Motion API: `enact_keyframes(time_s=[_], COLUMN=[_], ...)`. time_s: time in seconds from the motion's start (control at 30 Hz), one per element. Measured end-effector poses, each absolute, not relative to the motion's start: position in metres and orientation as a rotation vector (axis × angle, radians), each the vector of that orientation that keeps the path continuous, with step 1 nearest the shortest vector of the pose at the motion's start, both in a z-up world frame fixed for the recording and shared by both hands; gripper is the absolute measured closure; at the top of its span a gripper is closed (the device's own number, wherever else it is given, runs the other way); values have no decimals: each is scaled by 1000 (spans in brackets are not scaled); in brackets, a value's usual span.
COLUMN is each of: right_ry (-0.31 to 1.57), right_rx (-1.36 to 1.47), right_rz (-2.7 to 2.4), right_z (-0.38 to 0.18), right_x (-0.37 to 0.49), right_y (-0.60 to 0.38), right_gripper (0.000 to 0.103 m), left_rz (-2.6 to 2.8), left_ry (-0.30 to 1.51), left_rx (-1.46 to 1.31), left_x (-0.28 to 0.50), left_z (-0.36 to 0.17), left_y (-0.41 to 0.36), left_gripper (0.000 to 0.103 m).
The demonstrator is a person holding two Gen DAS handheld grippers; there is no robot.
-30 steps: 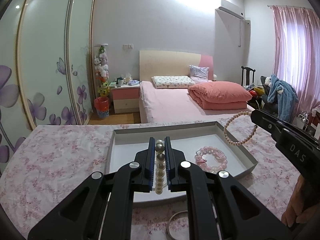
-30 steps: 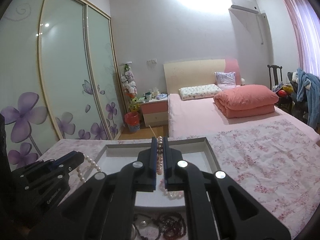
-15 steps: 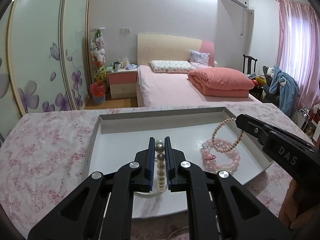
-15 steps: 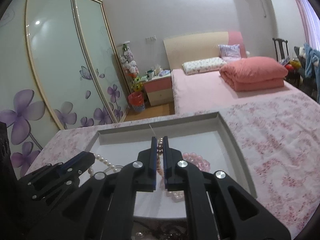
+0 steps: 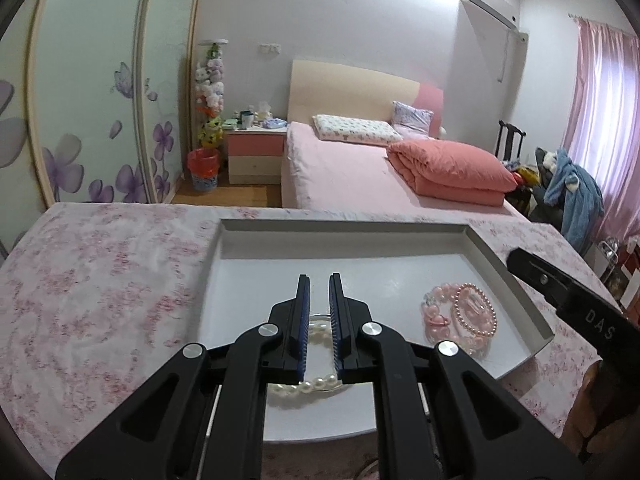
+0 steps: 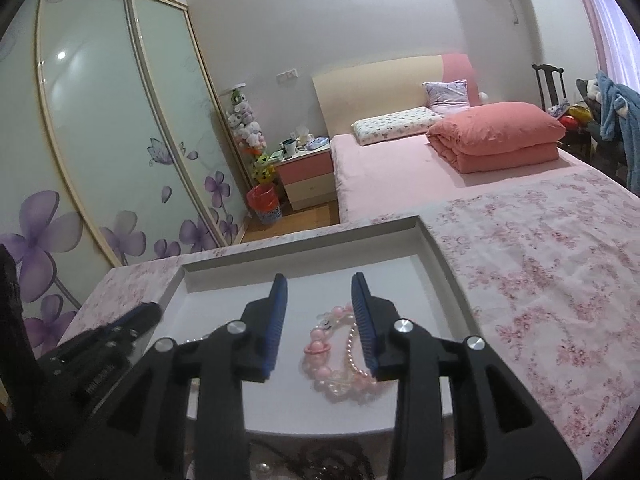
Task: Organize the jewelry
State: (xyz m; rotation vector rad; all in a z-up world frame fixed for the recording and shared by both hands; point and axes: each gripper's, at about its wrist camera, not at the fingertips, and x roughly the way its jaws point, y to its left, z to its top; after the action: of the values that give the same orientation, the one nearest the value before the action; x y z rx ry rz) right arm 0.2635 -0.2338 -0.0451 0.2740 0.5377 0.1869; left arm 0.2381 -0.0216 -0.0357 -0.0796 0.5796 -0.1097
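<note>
Hovering over: the white tray (image 5: 516,292), which sits on the counter (image 5: 100,280) with its pink floral cloth and fills the lower middle of both wrist views.
Left hand-held gripper (image 5: 320,280): my jaws are all but closed, with only a narrow slit between the blue pads. I see no bead pinched in that slit.
White pearl bracelet (image 5: 320,382): it lies as a flat loop on the tray floor, low in the left wrist view and right under my left fingers. One part of the strand crosses behind the fingers and another crosses at their base. I cannot tell whether the pads touch it.
Right hand-held gripper (image 6: 320,280): my jaws are opening, the pads well apart and pressing on nothing.
Pink bead bracelet (image 6: 320,360): it rests on the tray floor in the gap between my right pads, at the lower centre of the right wrist view.
Small pearl bracelet (image 6: 351,344): this thin strand lies on top of the pink beads, just beside my right-hand pad. In the left wrist view the pair sits at the lower right of the tray.
Dark beads (image 6: 320,464): a blurred tangle at the bottom edge of the right wrist view, outside the tray.
Background: a pink bed (image 5: 340,168) stands beyond the counter.
</note>
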Motion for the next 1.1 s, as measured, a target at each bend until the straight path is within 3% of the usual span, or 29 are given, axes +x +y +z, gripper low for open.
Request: enact_keyframes(time_s=[0.6, 0.7, 0.87, 0.97, 1.1], right_ry=[619, 675, 769, 818, 855], right_rx=[234, 213, 147, 126, 82], right_rz=[160, 169, 197, 220, 230], right_z=[-48, -58, -79, -91, -100], right_x=[216, 209, 197, 194, 192], right_y=[-246, -248, -242, -238, -228], right_gripper=[69, 69, 69, 69, 60], left_rz=[-90, -89, -75, -69, -63], left_ry=[581, 590, 609, 620, 625], left_rx=[-80, -82, -99, -110, -122], left_x=[184, 172, 159, 155, 151], left_z=[-23, -26, -32, -35, -37], left_y=[3, 7, 17, 22, 28], left_gripper=[92, 86, 67, 61, 56])
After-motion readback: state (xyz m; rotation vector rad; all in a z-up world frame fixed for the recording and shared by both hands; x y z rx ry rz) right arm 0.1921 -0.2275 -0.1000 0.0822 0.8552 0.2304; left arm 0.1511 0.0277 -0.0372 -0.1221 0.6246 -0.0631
